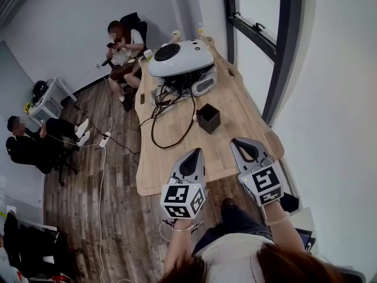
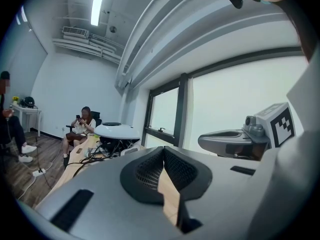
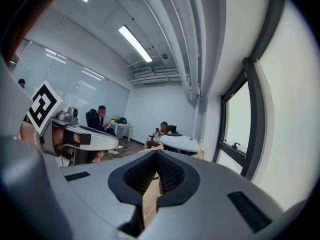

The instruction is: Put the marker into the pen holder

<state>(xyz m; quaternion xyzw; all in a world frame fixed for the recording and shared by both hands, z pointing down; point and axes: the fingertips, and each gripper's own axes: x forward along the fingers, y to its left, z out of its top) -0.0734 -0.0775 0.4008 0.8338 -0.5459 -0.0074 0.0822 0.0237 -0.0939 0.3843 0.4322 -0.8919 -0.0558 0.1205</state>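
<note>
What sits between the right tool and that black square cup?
Nothing. In the head view, only bare wooden tabletop lies between the right tool and the pen holder; the black cable loops farther left.

1. A wooden table (image 1: 235,108) runs along the wall with the window (image 1: 259,10).
2. A white domed machine (image 1: 179,56) with a dark round top sits at the table's far end.
3. Black cables (image 1: 168,119) loop from it along the table's left edge.
4. A seated person (image 1: 121,52) is beyond the far left corner.
5. Another person (image 1: 29,143) sits well to the left, with a white power strip (image 1: 105,139) on the floor between that person and the table.
</note>
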